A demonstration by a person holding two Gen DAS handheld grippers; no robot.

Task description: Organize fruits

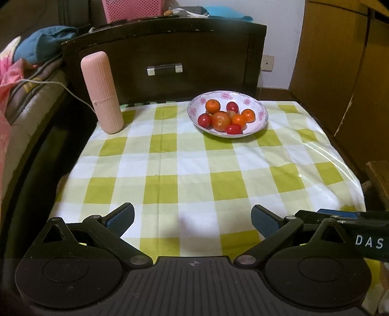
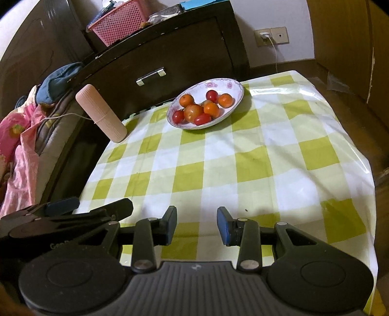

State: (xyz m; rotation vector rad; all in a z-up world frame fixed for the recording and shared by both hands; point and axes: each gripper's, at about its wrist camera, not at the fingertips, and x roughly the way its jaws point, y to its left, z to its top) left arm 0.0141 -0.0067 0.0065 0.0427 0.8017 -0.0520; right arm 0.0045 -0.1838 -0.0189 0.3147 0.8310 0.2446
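A white plate with pink flowers (image 1: 255, 103) (image 2: 233, 87) stands at the far side of the checked tablecloth and holds several small orange and red fruits (image 1: 220, 120) (image 2: 193, 112). My left gripper (image 1: 192, 218) is open and empty, low over the near edge of the table, far from the plate. My right gripper (image 2: 197, 224) is open and empty, also at the near edge. The right gripper shows at the right edge of the left wrist view (image 1: 345, 218); the left gripper shows at the left of the right wrist view (image 2: 73, 211).
A tall pink ribbed container (image 1: 102, 93) (image 2: 101, 113) stands at the table's far left corner. A dark wooden cabinet with a drawer handle (image 1: 164, 69) (image 2: 150, 75) backs the table. A bed with clothes (image 2: 22, 145) lies to the left. A pink basket (image 2: 116, 21) sits on the cabinet.
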